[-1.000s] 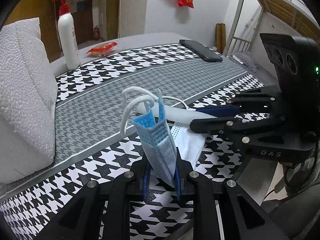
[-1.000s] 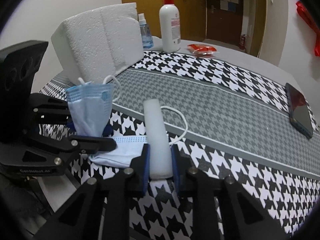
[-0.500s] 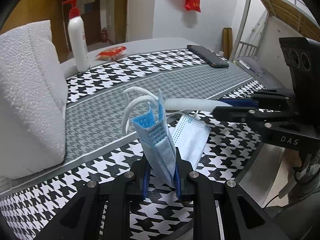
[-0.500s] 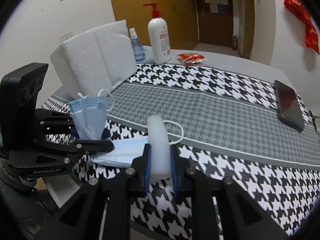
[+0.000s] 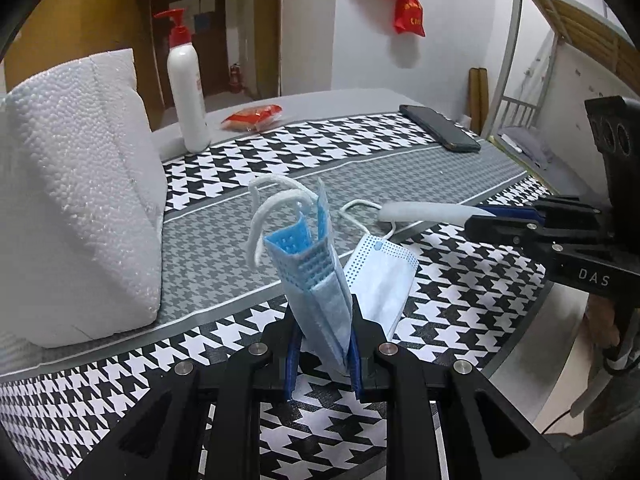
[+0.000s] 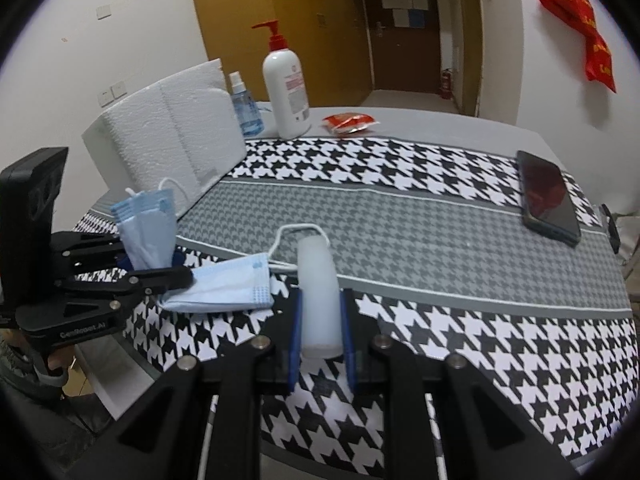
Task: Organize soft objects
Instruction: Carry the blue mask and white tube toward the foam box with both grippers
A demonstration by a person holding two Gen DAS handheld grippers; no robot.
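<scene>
Keeping the left hand-held gripper (image 5: pixel 322 356) clamped low on the folded blue pleated face masks (image 5: pixel 316 280) steadies them above the counter's (image 5: pixel 460 300) near edge. Right view: right hand-held gripper (image 6: pixel 320 344) pinches a white foam tube (image 6: pixel 318 284); set it beside the flat mask (image 6: pixel 224 284).

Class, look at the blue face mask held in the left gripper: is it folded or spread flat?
Folded. The blue face mask stands as a narrow bunched wedge between the left gripper pads, its ear loops sticking out on top.
</scene>
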